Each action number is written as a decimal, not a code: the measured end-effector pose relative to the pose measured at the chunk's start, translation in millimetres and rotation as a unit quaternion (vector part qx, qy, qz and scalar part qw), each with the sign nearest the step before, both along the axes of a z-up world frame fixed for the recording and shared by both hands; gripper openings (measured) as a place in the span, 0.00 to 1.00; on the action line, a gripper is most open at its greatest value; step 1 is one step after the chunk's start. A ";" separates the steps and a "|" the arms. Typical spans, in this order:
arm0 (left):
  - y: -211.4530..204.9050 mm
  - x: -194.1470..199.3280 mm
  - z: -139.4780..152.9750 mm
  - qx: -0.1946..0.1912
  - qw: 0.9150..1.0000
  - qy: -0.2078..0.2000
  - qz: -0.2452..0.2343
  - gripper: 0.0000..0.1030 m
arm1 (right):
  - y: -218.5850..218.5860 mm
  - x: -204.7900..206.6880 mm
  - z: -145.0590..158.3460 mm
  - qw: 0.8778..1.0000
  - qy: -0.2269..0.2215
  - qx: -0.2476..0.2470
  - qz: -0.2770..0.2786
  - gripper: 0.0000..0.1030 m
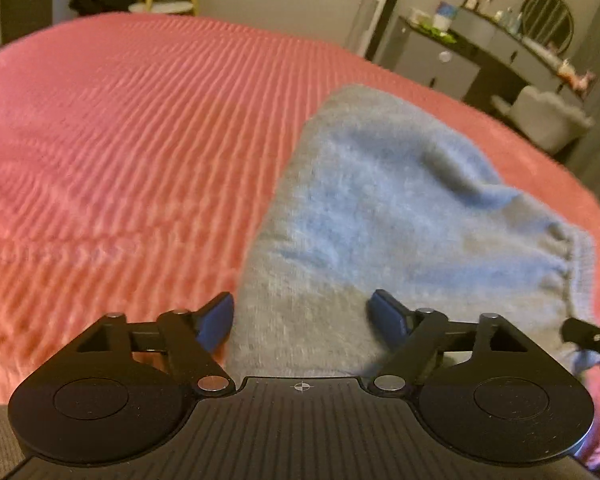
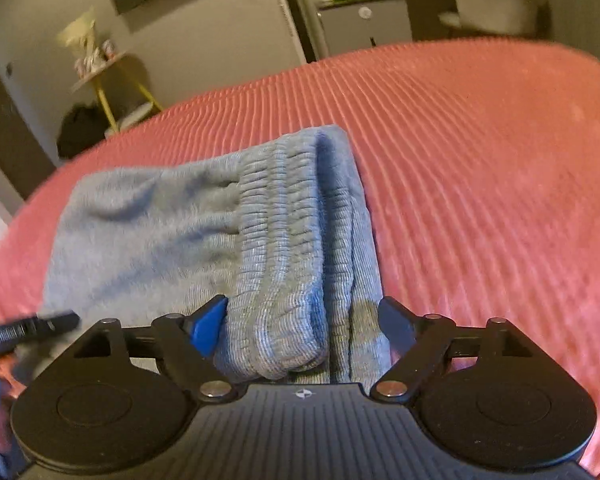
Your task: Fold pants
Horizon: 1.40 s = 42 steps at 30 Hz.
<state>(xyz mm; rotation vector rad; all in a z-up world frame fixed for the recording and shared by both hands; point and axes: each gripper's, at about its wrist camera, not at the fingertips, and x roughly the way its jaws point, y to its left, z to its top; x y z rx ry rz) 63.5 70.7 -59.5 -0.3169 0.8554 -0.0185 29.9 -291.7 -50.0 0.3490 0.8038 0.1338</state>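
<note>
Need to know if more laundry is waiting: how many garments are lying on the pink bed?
1. A grey-blue knit pair of pants lies folded on the ribbed pink bedspread, its elastic waistband nearest the right claw. Bed areas outside both views may hide more.

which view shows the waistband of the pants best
The right wrist view. The ribbed waistband fills the middle, running from the far edge of the pants down between the gripper's fingers. The left wrist view catches only a short gathered strip at the right edge.
</note>
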 end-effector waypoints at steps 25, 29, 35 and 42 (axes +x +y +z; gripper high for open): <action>21.0 28.9 -19.3 -0.095 0.994 0.041 -0.029 0.72 | -29.5 46.7 -32.6 0.990 0.022 0.133 0.025 0.96; 20.1 33.0 -20.1 -0.096 0.994 0.042 -0.031 0.72 | -26.8 49.9 -33.8 0.992 0.007 0.118 0.037 0.87; 13.5 34.5 -20.5 -0.085 0.995 0.039 -0.033 0.77 | -28.2 51.3 -34.7 0.991 0.000 0.125 0.046 0.79; 17.2 34.0 -18.5 -0.093 0.995 0.034 -0.007 0.76 | -33.7 51.3 -37.6 0.989 -0.002 0.139 0.045 0.83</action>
